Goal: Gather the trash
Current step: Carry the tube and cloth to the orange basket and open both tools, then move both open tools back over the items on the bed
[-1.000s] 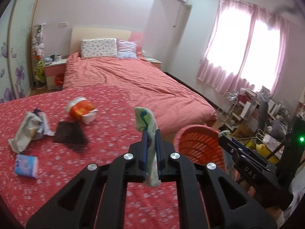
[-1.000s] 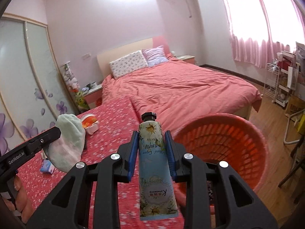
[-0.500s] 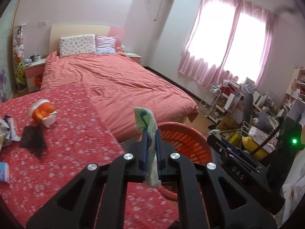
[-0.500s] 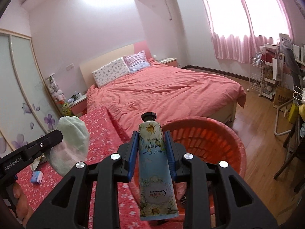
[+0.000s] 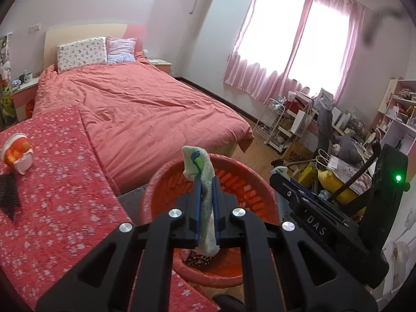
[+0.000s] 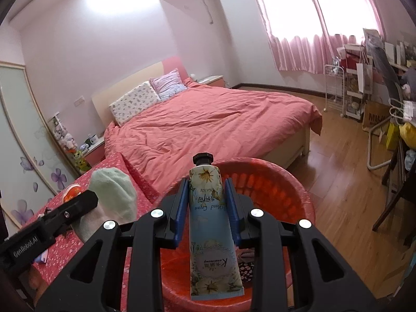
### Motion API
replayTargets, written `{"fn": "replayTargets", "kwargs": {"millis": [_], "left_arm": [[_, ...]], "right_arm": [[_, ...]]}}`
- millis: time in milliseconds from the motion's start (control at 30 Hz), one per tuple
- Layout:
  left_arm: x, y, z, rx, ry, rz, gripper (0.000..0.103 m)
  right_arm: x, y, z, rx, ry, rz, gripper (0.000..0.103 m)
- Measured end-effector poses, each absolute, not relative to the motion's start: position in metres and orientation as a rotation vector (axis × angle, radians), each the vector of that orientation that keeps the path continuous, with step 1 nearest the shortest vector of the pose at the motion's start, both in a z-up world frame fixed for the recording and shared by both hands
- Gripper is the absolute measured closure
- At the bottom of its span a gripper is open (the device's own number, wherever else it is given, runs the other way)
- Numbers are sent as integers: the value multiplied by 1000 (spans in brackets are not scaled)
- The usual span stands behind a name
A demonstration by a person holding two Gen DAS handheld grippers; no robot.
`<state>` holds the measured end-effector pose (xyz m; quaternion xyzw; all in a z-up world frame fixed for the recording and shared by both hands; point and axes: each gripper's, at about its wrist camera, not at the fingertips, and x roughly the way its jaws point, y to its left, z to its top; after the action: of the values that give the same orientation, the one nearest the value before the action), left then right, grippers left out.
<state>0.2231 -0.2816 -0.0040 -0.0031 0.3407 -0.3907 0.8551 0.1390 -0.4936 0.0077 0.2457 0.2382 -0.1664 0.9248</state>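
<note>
Right now both grippers hang over the orange basket (image 5: pixel 249 182), which stands on the floor at the corner of the tabletop (image 5: pixel 59 195) and near the foot of the bed (image 5: pixel 145 109). In the left wrist view the left gripper (image 5: pixel 206 202) has its jaws pressed nearly together on a pale green sock (image 5: pixel 200 166), whose toe sticks up above the blue pads while the rest droops below them, in front of the basket's opening. In the right wrist view the right gripper (image 6: pixel 206 208) has its jaws narrowed on a hand cream tube (image 6: pixel 208 208), gripped by its sides with the black cap pointing away from the camera and the crimped end toward it; the tube lies across the view of the basket (image 6: pixel 280 182). Some dark patterned cloth shows at the basket's bottom in both views. On the tabletop, covered by a red flowered cloth, an orange and white container (image 5: pixel 17 153) lies on its side, and a black mesh piece (image 5: pixel 7 195) lies just beside it. From the right wrist view the sock (image 6: pixel 111 197) bulges out of the left gripper (image 6: pixel 78 208) at the left edge
</note>
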Motion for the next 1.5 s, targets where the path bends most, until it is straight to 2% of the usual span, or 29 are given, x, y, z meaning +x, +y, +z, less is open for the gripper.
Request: {"fn": "replayTargets", "kwargs": {"millis": [267,400,500,633,767,833,1133,1500], "left_arm": [[235,-306,-23,9,768,-841,92],[243,-305,-32,11,790,-800,70],[250,-296,-38,13,803,-760,69],[256,-276,-41,29,807,-700,64],[255,-243,-41,69,782,-627,58],[252,-225,-40,83,769,-587,54],[252,-123,-44,102,763,-377,47],[263,22,-55,-24,784,-43,38]], "right_arm": [[143,-505,-2,562,512,-344,74],[143,-511,-6,585,522,-345,70],[140,-512,-6,579,518,-365,58],[135,-508,-3,550,522,-398,57],[135,-502,3,502,525,-425,57],[135,-499,5,485,522,-429,50],[149,-455,10,397,540,-356,50],[170,-385,13,313,586,-203,46]]}}
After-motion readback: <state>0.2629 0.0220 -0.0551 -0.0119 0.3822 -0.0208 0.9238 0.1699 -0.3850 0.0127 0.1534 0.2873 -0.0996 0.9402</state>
